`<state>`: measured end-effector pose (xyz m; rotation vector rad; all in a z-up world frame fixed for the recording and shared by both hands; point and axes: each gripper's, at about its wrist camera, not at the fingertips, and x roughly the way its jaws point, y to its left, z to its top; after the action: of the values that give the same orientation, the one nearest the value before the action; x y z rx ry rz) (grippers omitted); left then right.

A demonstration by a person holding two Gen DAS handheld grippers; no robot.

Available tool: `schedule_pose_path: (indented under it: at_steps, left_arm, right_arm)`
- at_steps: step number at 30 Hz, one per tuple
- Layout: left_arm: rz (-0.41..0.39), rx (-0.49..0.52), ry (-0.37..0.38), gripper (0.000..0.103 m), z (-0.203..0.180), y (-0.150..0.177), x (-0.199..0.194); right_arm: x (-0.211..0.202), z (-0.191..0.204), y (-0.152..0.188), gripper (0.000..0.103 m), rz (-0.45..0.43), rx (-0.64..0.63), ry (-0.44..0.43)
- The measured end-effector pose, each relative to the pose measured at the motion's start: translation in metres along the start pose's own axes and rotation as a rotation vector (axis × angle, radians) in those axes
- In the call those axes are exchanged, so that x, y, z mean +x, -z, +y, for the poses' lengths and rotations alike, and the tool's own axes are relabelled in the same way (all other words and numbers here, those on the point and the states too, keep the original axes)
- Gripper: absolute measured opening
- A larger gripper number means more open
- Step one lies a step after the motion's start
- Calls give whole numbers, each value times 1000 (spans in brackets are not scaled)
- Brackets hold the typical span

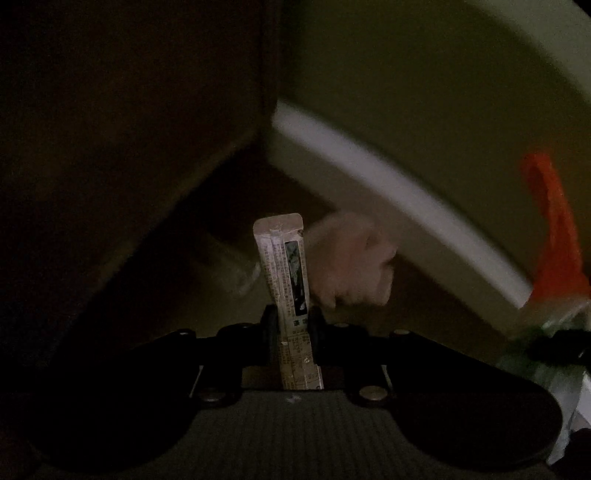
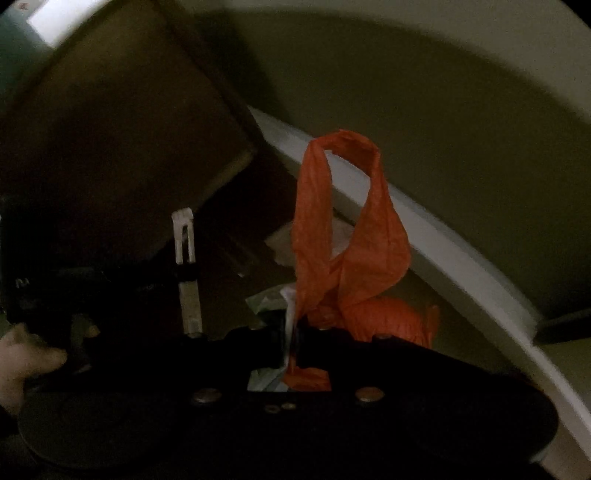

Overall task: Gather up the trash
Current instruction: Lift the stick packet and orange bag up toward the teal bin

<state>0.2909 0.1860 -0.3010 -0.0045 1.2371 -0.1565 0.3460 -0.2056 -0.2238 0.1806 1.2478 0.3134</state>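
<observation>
left gripper [image 1: 291, 321] pinches a long thin packet [image 1: 286, 266] | right gripper [image 2: 291, 332] pinches an orange plastic bag [image 2: 343, 236] with a silvery wrapper | both lifted off the floor | dropping in a bin is left

I see a dim room, the light low and yellowish across both wrist views. An olive-toned wall [image 1: 424, 74] fills the upper right, meeting a white baseboard [image 1: 388, 192] that curves diagonally down. A dark brown piece of furniture [image 2: 129, 122] stands to the left, its corner just beside the baseboard's end. Below it I make out brown floor [image 1: 229, 192], too shadowed to tell its material. A bright patch [image 2: 48, 22] shows top left.
</observation>
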Motion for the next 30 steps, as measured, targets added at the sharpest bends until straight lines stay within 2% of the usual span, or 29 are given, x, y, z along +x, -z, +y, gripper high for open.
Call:
schedule_pose_path:
  at_steps: [5,12,17,22,30]
  left_arm:
    - [-128,-23,4,17,9,-33,-90]
    - [-308,-48,38,17,16,-45,-222]
    - [-411,-19,42,18,23,-47,-312]
    - [-506,-17,37,17,29,-42,-375]
    - [-662,-17,-5,18,54,-60,-480]
  right_arm:
    - [-70,36,-15,4,-88,-85,-7]
    - [-172,101,-36,4,-238,-237,-31]
    - [-241,141,-43,4,-342,-320,-62]
    - [-302,182,-59,4,-457,-420,-81]
    - [-386,259,-96,4,-657,-590,-120]
